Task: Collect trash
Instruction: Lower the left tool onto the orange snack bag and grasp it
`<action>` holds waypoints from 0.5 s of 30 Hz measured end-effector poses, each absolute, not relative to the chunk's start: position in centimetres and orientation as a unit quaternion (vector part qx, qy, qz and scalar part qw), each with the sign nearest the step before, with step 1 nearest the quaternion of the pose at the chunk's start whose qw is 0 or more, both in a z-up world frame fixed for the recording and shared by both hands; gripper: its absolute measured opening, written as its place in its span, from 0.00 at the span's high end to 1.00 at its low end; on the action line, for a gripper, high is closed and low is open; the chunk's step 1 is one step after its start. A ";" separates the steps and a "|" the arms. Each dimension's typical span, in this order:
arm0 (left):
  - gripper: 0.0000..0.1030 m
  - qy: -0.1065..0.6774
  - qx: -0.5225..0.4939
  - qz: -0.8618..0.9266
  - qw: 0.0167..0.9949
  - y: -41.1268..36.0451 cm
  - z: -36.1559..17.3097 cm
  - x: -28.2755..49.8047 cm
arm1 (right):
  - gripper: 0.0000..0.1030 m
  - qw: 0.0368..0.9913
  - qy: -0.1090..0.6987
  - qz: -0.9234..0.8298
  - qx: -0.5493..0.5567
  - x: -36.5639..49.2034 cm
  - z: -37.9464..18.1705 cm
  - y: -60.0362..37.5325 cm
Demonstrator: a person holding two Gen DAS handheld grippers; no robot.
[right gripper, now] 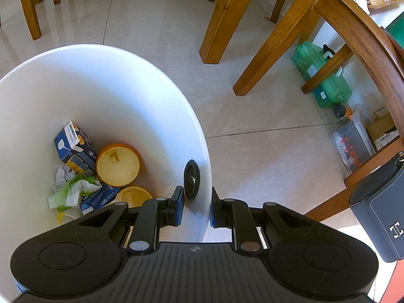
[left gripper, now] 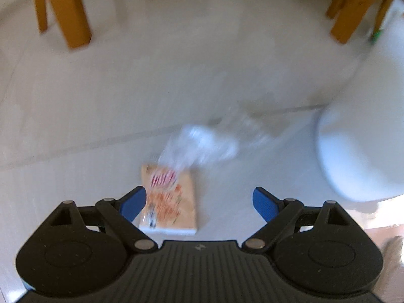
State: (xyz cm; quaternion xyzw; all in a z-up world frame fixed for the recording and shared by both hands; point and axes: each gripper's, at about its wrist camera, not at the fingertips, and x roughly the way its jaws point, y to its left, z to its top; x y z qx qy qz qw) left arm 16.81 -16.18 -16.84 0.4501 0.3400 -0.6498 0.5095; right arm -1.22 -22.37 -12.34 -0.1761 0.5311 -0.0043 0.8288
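Left wrist view is smeared by motion blur. My left gripper [left gripper: 199, 203] stands wide, jaws far apart, nothing between the pads. Directly ahead, at 12 o'clock from the fingertips, a flat orange-printed carton [left gripper: 169, 202] lies on the pale tiled floor [left gripper: 101, 101]; its near end sits beside my left blue pad [left gripper: 133, 205], and I cannot confirm contact. A crumpled clear plastic wrapper [left gripper: 202, 145], or what appears to be one through the blur, overlaps the carton's far end. At 3 o'clock the white bin [left gripper: 358, 151] fills the frame edge. Wooden furniture legs [left gripper: 68, 12] stand at 11 and 1 o'clock, well apart from the trash.

Right wrist view is sharp. My right gripper [right gripper: 195, 208] is narrow and clamped on the bin's rim [right gripper: 205, 176]: one pad inside the wall, one outside. A black round disc [right gripper: 192, 179] sits on the inner wall at 12 o'clock, just beyond the inside pad. On the bin floor, at 10 o'clock from the gripper, lie:
- a blue milk carton [right gripper: 75, 146];
- an orange half [right gripper: 118, 165], cut face up, touching that carton;
- a second orange piece [right gripper: 135, 195], nearer the gripper;
- crumpled white-and-green paper [right gripper: 73, 189].

A green plastic container [right gripper: 320, 73] rests under the furniture at 1 o'clock.
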 end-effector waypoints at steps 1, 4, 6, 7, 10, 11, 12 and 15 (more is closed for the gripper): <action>0.11 0.350 0.451 -0.639 0.515 -16.1 -17.8 17.4 | 0.78 0.829 0.532 -0.004 -0.174 -1.2 -12.3 -22.4; 0.11 0.368 0.452 -0.622 0.522 -16.1 -19.7 18.4 | 0.78 0.827 0.534 -0.003 -0.173 -1.0 -12.4 -22.5; 0.11 0.358 0.460 -0.617 0.529 -16.1 -20.7 18.8 | 0.78 0.826 0.535 -0.002 -0.177 -1.0 -12.5 -22.5; 0.11 0.353 0.464 -0.613 0.532 -16.1 -21.2 19.0 | 0.78 0.826 0.535 -0.002 -0.177 -0.9 -12.4 -22.4; 0.11 0.351 0.465 -0.612 0.535 -16.1 -22.1 19.3 | 0.78 0.824 0.538 -0.002 -0.176 -0.9 -12.6 -22.5; 0.11 0.350 0.464 -0.611 0.537 -16.2 -22.3 19.3 | 0.78 0.823 0.540 -0.001 -0.176 -0.9 -12.7 -22.5; 0.11 0.351 0.465 -0.608 0.540 -16.3 -22.5 19.2 | 0.78 0.822 0.542 -0.001 -0.178 -1.0 -12.8 -22.4; 0.12 0.353 0.460 -0.608 0.542 -16.5 -22.8 19.3 | 0.78 0.820 0.544 0.001 -0.178 -0.9 -12.8 -22.4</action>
